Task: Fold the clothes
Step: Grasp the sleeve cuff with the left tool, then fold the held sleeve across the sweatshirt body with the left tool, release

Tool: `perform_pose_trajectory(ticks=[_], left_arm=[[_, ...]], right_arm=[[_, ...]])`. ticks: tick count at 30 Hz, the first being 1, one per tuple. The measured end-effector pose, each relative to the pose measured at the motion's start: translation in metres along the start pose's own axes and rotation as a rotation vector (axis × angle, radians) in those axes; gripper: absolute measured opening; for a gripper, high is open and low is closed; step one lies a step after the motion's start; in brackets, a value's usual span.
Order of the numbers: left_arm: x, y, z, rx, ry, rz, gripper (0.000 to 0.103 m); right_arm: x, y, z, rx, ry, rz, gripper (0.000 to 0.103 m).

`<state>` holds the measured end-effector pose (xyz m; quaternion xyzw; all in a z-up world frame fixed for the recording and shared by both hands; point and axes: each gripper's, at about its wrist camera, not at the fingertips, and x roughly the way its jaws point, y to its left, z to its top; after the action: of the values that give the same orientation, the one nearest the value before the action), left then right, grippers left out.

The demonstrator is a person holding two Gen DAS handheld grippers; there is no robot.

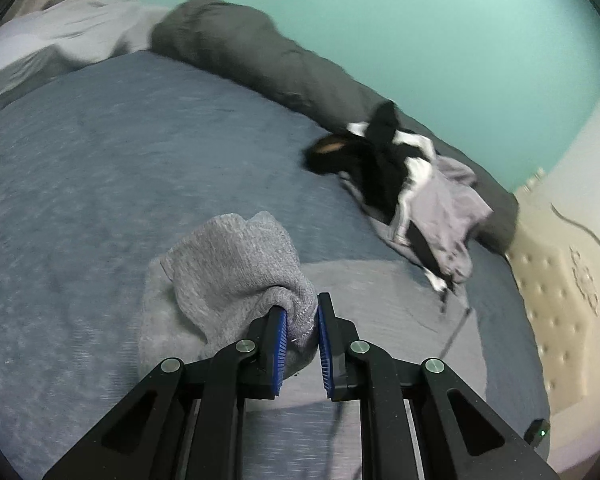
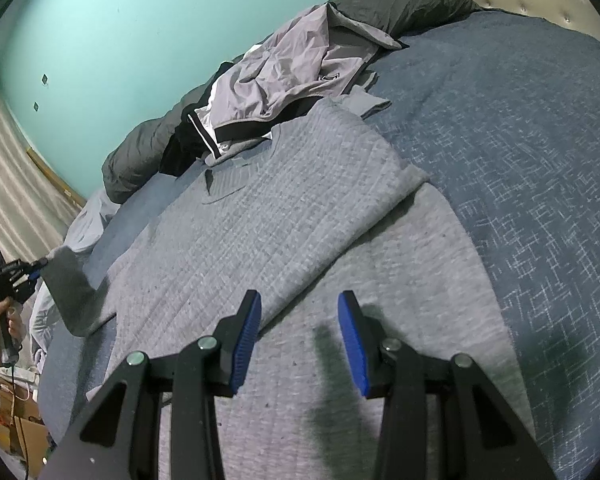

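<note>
Here the left gripper (image 1: 303, 334) fingers pinch the grey sweater (image 2: 284, 216) sleeve edge; right gripper (image 2: 298, 340) fingers wide.

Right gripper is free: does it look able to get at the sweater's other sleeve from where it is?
Probably yes. The right gripper hangs open directly over the grey sweater, and the folded sleeve lies just ahead with nothing on it. The left gripper holds the far sleeve, well clear.
</note>
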<state>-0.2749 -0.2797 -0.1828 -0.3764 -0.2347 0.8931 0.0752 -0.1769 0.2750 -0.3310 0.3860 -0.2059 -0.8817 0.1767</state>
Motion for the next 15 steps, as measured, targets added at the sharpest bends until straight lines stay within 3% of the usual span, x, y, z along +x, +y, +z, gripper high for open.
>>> perform_pose_trajectory(ticks=[15], left_arm=[[0.04,-0.141,-0.011,0.167,0.06,-0.143,0.015]], right_arm=[[-0.007,-0.014,0.006,0.055,-0.02,0.015,0.041]])
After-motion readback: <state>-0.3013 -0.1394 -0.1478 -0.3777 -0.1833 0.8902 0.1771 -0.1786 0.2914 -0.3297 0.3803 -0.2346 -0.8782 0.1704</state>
